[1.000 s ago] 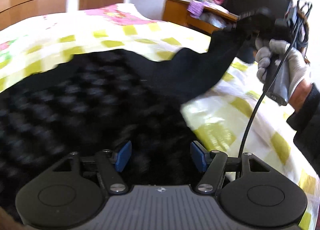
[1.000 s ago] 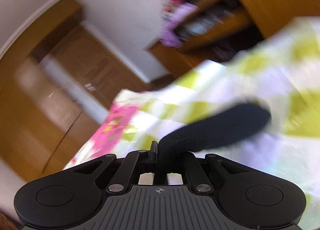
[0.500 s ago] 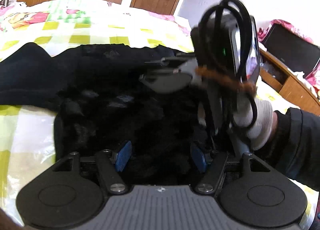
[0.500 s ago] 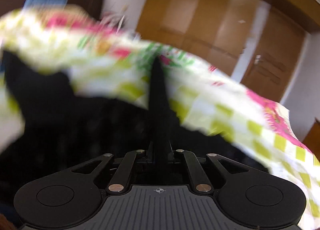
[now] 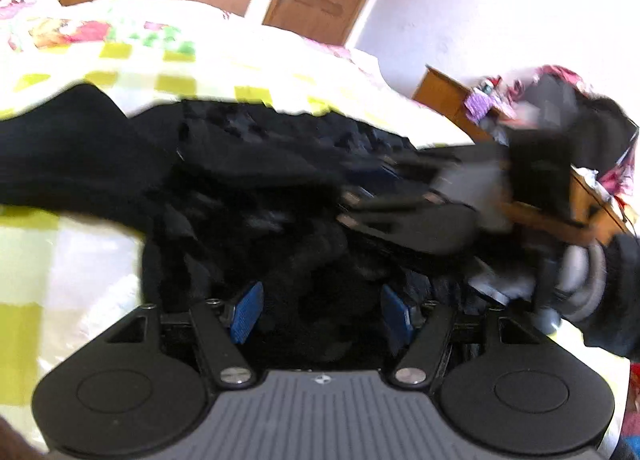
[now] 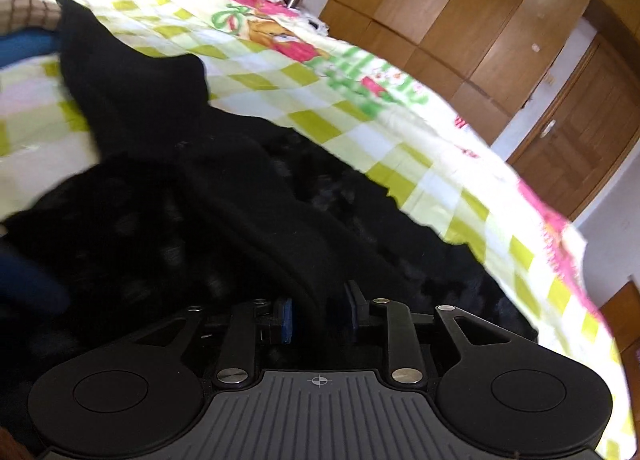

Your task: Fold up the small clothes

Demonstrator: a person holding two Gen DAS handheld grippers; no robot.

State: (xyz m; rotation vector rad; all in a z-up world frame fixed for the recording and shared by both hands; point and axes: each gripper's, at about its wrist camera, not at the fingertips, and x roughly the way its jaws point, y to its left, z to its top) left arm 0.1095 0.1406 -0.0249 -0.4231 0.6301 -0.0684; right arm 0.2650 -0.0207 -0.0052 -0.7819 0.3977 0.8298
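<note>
Nearest, the left tongs [image 5: 320, 310] gape wide over the black fuzzy knit garment [image 5: 248, 187], gripping nothing. The right tongs [image 6: 318, 314] stand partly open around a fabric fold; contact is unclear. The garment sprawls on the yellow-checked bedspread [image 6: 352, 119]. Probably mid-fold; next, a sleeve needs pinching. Motion blur hides the garment's edges.
</note>
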